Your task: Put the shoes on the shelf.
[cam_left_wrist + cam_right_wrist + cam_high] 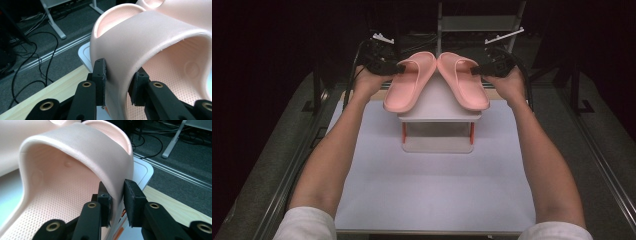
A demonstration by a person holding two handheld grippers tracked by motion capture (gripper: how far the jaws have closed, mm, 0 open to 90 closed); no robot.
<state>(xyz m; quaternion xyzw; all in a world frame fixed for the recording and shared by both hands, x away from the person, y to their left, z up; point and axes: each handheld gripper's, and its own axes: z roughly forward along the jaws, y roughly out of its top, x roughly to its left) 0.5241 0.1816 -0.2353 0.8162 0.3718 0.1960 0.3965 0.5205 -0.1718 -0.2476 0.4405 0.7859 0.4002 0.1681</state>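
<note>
Two pink slide sandals lie side by side on top of a small white rack (439, 116), toes meeting at the far end. My left gripper (398, 69) is shut on the outer edge of the left sandal's (409, 80) strap; in the left gripper view the black pads (100, 75) pinch the left sandal's strap (140, 42) from outside and inside. My right gripper (477, 70) is shut on the outer side of the right sandal's (463, 80) strap, and in the right gripper view its pads (132, 197) clamp the right sandal's strap wall (100, 157).
The rack stands on a white mat (432, 185) laid over a wooden tabletop (50, 92). Metal rails (292, 165) run along both table sides. Beyond the table are a grey carpet floor with cables (42, 57) and white furniture legs (53, 22).
</note>
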